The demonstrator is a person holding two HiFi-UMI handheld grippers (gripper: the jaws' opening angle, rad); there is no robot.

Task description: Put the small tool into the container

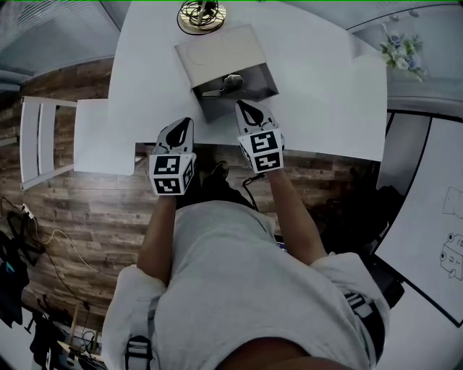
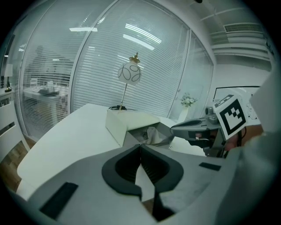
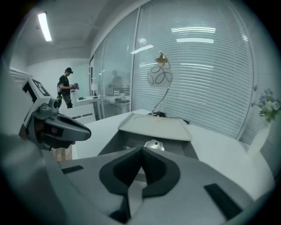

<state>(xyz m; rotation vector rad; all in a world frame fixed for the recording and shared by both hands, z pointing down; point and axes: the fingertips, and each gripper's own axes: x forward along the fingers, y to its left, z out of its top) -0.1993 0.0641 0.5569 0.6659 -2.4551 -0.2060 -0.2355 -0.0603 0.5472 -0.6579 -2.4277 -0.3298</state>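
A grey box container (image 1: 214,108) stands open on the white table (image 1: 318,94), its pale lid (image 1: 217,52) folded back. A small shiny metal tool (image 1: 231,82) lies inside it, also seen in the right gripper view (image 3: 153,144). My right gripper (image 1: 241,107) is shut and empty, with its tip at the container's front wall. My left gripper (image 1: 187,124) is shut and empty too, over the table's front edge, left of the container. Each gripper's own view shows its jaws meeting with nothing between them, the left (image 2: 140,146) and the right (image 3: 141,150).
A lamp (image 1: 201,14) with a brass base stands behind the container. A vase of flowers (image 1: 401,50) is at the table's far right. A white chair (image 1: 43,141) stands at the left, a whiteboard (image 1: 434,209) at the right. A person (image 3: 66,88) stands far off.
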